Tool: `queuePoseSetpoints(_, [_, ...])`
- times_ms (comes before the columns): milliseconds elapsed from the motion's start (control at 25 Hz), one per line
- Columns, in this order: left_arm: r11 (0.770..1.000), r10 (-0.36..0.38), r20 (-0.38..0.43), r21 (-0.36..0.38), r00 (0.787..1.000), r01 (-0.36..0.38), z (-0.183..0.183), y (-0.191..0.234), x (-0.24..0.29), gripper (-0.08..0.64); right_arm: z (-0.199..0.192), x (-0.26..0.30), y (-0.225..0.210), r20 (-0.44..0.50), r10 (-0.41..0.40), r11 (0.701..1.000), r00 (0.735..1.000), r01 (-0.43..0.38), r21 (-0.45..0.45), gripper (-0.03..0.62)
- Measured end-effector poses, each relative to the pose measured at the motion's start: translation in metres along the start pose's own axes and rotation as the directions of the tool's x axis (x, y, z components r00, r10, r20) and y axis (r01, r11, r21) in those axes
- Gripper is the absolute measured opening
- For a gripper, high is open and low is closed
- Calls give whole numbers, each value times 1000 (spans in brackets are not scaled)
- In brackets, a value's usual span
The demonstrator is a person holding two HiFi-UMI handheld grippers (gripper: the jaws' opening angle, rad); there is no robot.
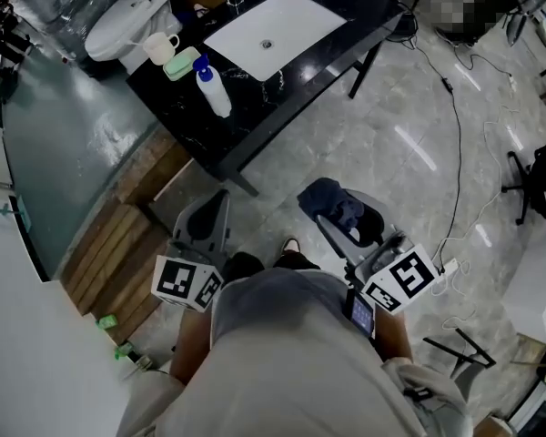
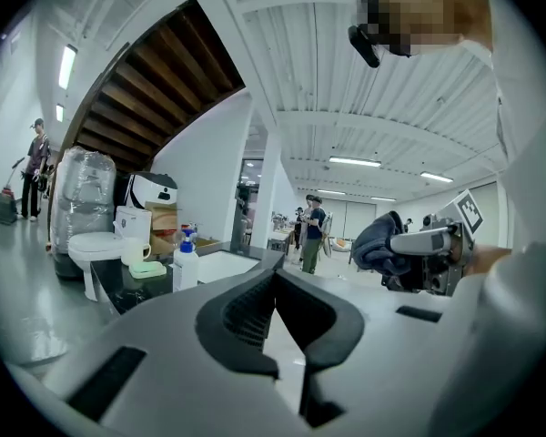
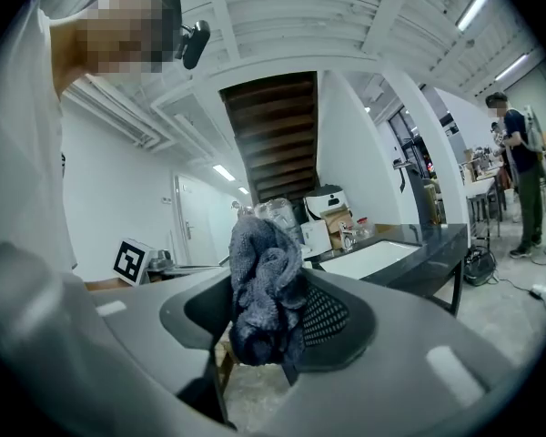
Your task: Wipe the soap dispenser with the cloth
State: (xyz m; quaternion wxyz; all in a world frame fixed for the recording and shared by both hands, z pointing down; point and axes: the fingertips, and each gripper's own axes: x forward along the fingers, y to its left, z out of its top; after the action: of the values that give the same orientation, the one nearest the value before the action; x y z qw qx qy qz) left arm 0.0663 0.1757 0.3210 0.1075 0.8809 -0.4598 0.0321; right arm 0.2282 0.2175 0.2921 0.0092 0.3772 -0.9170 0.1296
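Here we hold the cloth [image 3: 259,276] in the right gripper [image 3: 271,321] jaws for wiping the soap dispenser [image 1: 212,87]; left gripper [image 2: 275,285] jaws closed, empty.

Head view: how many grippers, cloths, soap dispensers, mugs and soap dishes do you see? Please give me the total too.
grippers: 2, the left gripper and the right gripper
cloth: 1
soap dispenser: 1
mug: 1
soap dish: 1
Total: 6
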Motion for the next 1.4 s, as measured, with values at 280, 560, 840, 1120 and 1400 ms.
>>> queuePoseSetpoints(280, [999, 32, 7, -22, 999, -32, -1, -5, 8, 6, -11, 5, -17, -27, 18, 1000, 999, -17, 15, 184])
queuePoseSetpoints(560, [998, 37, -19, -52, 999, -38, -15, 12, 20, 6, -19, 26, -30, -70, 12, 1000, 997, -12, 11, 184])
queuePoseSetpoints(840, [998, 19, -21, -62, 1000, -21, -6, 43, 44, 6, -10, 64, -45, -86, 22, 1000, 996, -20, 22, 184])
queuePoseSetpoints(1120, [997, 2, -10, -72, 1000, -2, 5, 81, 69, 6, 2, 106, -58, -98, 16, 1000, 995, -15, 14, 184])
queuePoseSetpoints(1400, [997, -12, 10, -79, 1000, 13, 22, 120, 93, 6, 26, 147, -75, -93, -5, 1000, 996, 4, -18, 184])
